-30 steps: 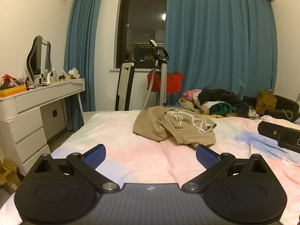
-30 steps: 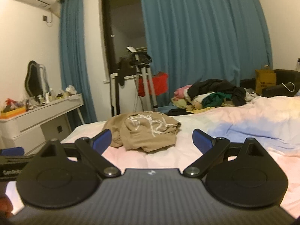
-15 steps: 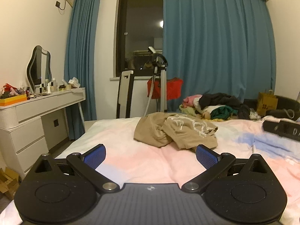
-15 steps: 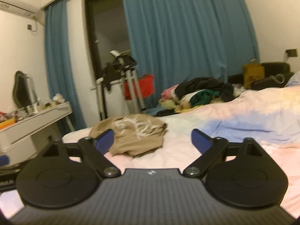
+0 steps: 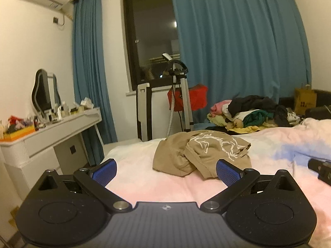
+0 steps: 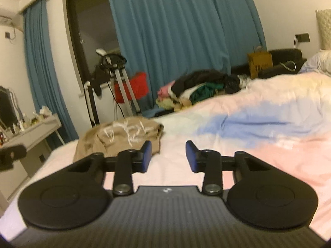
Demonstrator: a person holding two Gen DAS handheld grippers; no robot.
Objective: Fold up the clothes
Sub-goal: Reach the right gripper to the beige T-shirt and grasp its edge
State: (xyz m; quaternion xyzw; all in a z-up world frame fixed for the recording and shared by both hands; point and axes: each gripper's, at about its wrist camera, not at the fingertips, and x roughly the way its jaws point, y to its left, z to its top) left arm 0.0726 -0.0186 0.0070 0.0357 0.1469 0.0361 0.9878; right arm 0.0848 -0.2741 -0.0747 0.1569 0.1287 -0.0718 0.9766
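Observation:
A crumpled tan shirt [image 5: 198, 155] with a white line drawing lies on the pink and blue bed sheet [image 5: 157, 188]. My left gripper [image 5: 166, 170] hovers just in front of it, open wide, nothing between its blue pads. In the right wrist view the same tan shirt [image 6: 122, 136] lies ahead and to the left. My right gripper [image 6: 168, 156] is over the sheet [image 6: 258, 144], its pads partly closed with a clear gap and nothing held. The right gripper's body [image 5: 320, 169] shows at the left view's right edge.
A heap of mixed clothes [image 5: 250, 113] lies beyond the bed's far side. A white vanity desk [image 5: 51, 136] with a mirror and bottles stands at left. A tripod [image 5: 182, 103] and a white chair [image 5: 142, 111] stand by the window; blue curtains behind.
My right gripper's pads have drawn much closer together and it has swung right, so the shirt sits further left. My left gripper has tilted up slightly and stayed wide open.

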